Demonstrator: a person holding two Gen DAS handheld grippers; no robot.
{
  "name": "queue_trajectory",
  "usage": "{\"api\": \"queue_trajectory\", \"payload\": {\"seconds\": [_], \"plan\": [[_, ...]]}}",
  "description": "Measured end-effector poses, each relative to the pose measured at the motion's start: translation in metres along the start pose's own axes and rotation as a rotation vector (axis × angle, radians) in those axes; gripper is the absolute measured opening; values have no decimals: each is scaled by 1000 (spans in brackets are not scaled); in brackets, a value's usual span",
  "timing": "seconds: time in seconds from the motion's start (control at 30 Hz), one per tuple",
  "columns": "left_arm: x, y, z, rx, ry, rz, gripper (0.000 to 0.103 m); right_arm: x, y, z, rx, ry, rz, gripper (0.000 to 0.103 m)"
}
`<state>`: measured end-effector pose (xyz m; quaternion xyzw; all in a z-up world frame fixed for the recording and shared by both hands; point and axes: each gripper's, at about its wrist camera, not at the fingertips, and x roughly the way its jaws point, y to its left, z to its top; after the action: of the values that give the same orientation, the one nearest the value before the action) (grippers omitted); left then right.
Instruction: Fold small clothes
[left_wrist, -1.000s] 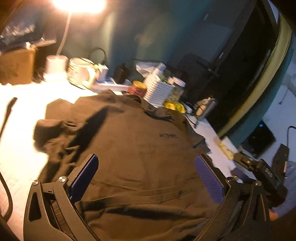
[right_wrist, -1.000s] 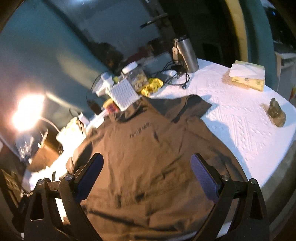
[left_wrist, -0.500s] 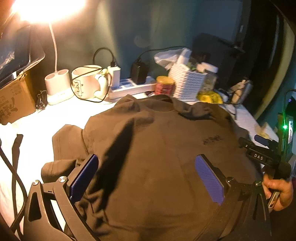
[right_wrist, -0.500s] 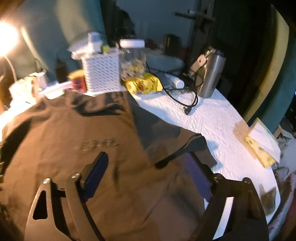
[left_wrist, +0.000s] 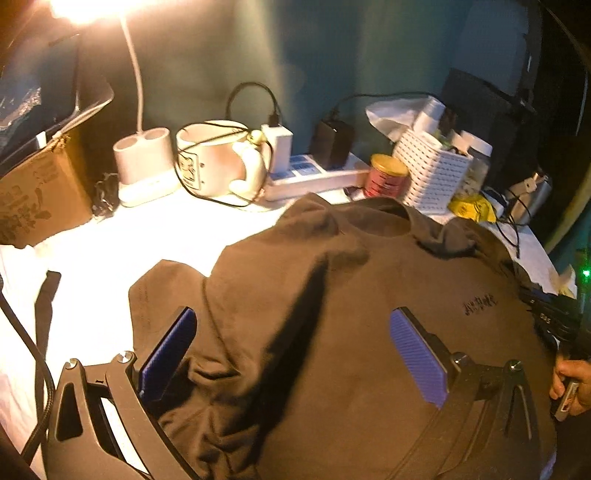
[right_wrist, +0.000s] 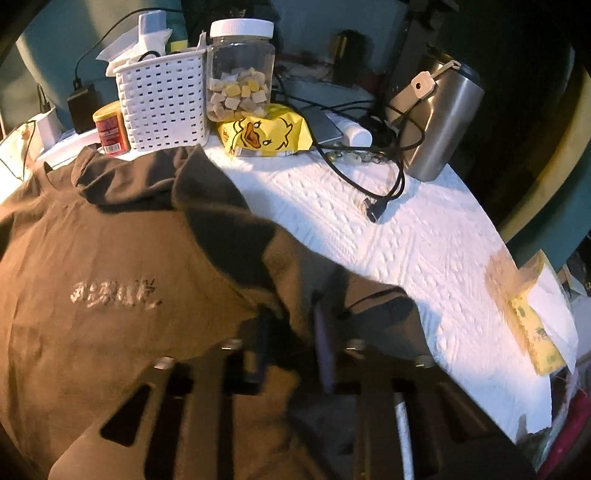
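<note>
A brown T-shirt (left_wrist: 362, 295) with a small chest print lies spread front-up on the white table cover (left_wrist: 122, 251). My left gripper (left_wrist: 291, 350) is open, its purple pads wide apart just above the shirt's left side near the left sleeve. In the right wrist view the same T-shirt (right_wrist: 110, 258) fills the left half. My right gripper (right_wrist: 291, 339) has its fingers drawn close together around a fold of cloth at the shirt's right sleeve. The right gripper also shows at the far right of the left wrist view (left_wrist: 554, 321), held by a hand.
Along the back stand a lamp base (left_wrist: 142, 166), a mug (left_wrist: 210, 162), a power strip (left_wrist: 314, 177), a red tin (left_wrist: 386, 177), a white basket (right_wrist: 162, 103), a jar (right_wrist: 240, 70), a yellow packet (right_wrist: 266, 133), a steel tumbler (right_wrist: 439, 118), cables and a tissue box (right_wrist: 535, 332).
My right gripper has come down onto the right sleeve and closed from wide open onto the cloth. My left gripper has moved a little lower and stays open.
</note>
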<state>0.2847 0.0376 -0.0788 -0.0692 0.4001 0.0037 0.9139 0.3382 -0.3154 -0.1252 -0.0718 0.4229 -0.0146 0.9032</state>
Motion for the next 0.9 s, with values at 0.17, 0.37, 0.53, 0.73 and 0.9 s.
{"api": "queue_trajectory", "payload": {"seconds": [0.17,0.37,0.53,0.73,0.9], "plan": [[-9,9,3,-1,-33,6,103,-22,1,8,22,-4,46,11],[-19,23,0,-12,-60,-21,103,-49,21,20,5,1,107,11],[-27,35,-5,-18,-79,-35,103,-58,38,23,28,22,181,11],[-39,55,-11,-66,-99,-40,103,-43,73,16,147,147,343,11],[-46,67,-17,-106,-109,-26,103,-41,94,10,160,174,359,13]]}}
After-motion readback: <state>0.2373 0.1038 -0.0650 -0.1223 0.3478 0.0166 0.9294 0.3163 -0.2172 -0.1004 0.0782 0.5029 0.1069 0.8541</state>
